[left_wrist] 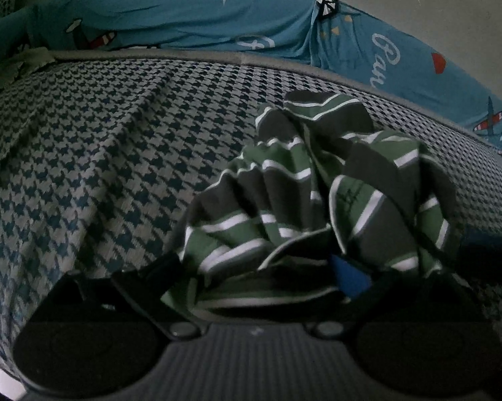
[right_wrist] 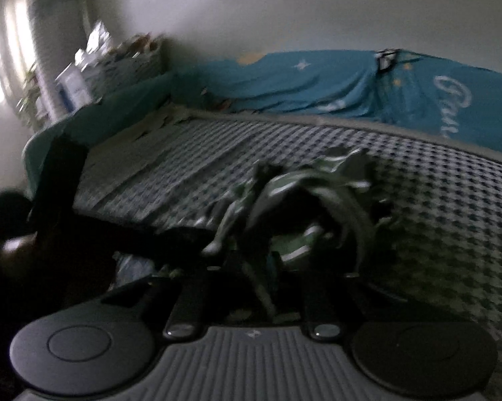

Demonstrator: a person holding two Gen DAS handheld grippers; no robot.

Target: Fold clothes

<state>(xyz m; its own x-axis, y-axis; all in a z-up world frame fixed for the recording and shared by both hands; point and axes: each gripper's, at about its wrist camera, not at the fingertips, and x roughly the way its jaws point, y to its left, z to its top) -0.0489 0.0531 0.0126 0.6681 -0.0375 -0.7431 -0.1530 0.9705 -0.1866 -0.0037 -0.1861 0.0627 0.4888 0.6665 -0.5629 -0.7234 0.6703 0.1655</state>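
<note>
A green, grey and white striped garment lies crumpled on the houndstooth bed cover. In the left wrist view my left gripper stands open. Its fingers are spread wide, and the garment's near edge is draped between them and over them. A blue pad shows on the right finger. The right wrist view is dark and blurred. There the garment bunches just ahead of my right gripper. A thin strand of cloth runs between its fingers, with gaps on both sides.
A blue printed sheet lines the far edge of the bed against a pale wall. In the right wrist view a dark shape reaches in from the left towards the garment. A cluttered white basket stands beyond the teal bed end.
</note>
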